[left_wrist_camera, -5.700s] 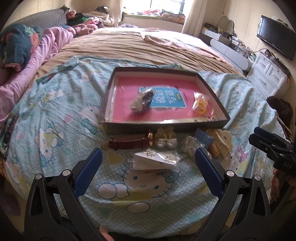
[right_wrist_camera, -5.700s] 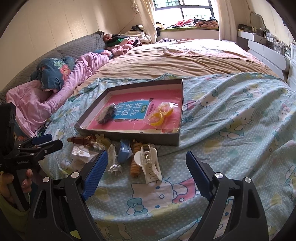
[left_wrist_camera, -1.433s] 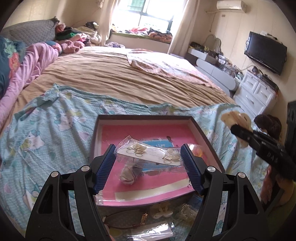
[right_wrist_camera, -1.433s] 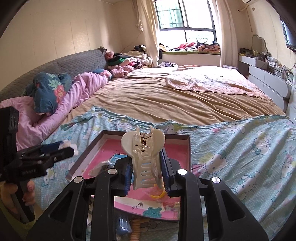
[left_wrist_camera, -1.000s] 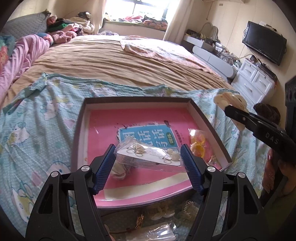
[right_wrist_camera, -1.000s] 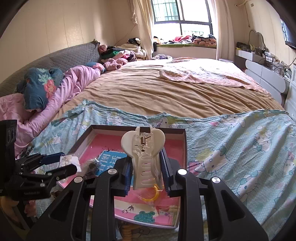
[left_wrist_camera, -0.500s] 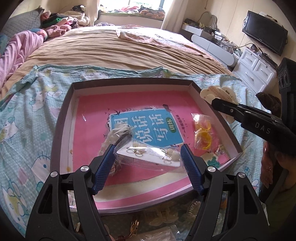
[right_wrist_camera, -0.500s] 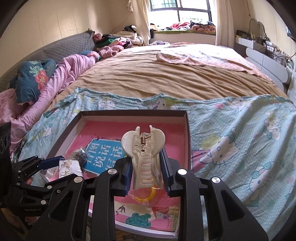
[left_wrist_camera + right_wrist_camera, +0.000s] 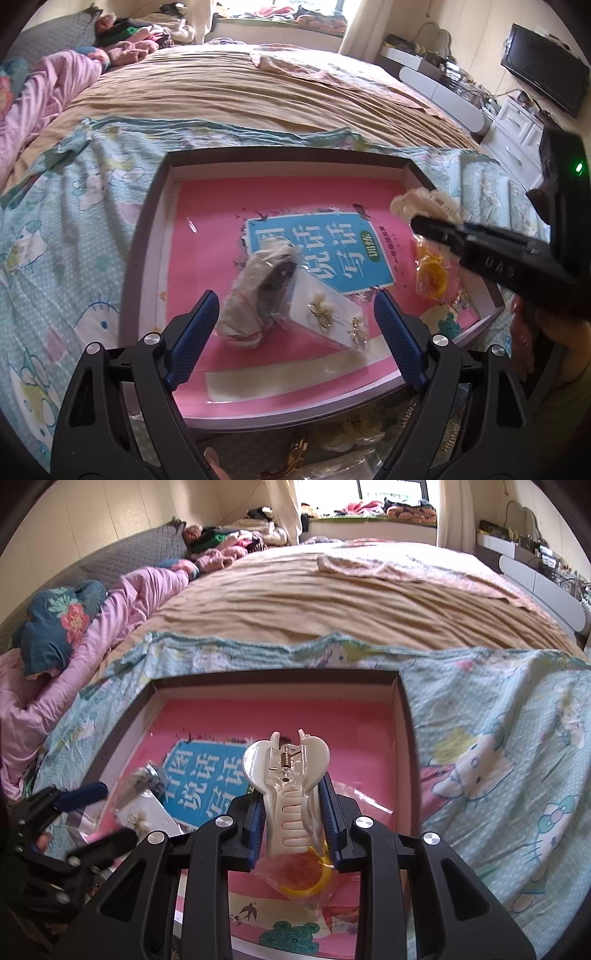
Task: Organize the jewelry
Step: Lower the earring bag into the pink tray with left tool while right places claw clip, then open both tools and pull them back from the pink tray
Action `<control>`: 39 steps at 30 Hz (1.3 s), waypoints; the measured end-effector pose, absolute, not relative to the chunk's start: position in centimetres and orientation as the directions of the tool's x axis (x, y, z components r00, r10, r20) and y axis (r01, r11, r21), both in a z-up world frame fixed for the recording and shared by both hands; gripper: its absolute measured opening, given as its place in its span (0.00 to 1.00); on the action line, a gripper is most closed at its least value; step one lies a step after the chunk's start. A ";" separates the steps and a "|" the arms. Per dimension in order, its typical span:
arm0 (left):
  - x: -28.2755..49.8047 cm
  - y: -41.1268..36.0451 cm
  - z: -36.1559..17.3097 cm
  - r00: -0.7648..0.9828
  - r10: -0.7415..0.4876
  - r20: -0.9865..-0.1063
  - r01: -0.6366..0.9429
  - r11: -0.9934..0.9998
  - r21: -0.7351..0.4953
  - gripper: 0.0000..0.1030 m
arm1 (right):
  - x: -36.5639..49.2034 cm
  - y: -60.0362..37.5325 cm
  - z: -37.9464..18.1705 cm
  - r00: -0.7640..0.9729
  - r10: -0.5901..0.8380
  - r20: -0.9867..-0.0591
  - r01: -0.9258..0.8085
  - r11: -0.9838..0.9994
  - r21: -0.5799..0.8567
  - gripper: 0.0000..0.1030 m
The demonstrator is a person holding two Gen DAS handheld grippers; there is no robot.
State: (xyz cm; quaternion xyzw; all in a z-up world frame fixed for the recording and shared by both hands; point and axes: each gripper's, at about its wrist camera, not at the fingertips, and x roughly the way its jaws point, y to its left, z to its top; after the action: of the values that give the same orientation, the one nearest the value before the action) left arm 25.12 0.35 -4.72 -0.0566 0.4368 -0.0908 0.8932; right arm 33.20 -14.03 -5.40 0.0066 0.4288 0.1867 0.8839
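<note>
Right claw (image 9: 292, 823) is clamping a white hair clip (image 9: 286, 775), hovering over the dark-rimmed tray (image 9: 406, 738). Yellow bagged item (image 9: 303, 877) is lying in the tray right under it. Left claw (image 9: 295, 332) is opening, pads off the earring card packet (image 9: 325, 317), which is lying in the tray against a dark bagged bundle (image 9: 258, 295). Tray is sitting on the cartoon-print blanket (image 9: 74, 240) on the bed (image 9: 258, 96). More jewelry (image 9: 351, 443) is lying outside the tray's near rim.

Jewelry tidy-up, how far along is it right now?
Done: two bagged pieces, one dark and one yellow, lie in the tray. In hand: the left gripper is opening over the earring card; the right gripper holds the white hair clip. Left: a few items lie outside the tray's near edge.
</note>
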 end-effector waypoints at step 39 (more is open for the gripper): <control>21.6 2.7 1.3 0.677 -0.168 -0.716 0.057 0.982 -0.177 0.91 | 26.8 -16.8 0.3 0.646 0.389 -0.657 -0.311 0.920 0.239 0.73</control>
State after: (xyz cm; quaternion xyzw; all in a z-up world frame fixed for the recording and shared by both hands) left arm 21.57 2.69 1.26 -0.0704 0.3971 -0.0616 0.9130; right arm 26.77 -16.82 0.29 0.0523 0.3736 0.1932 0.9057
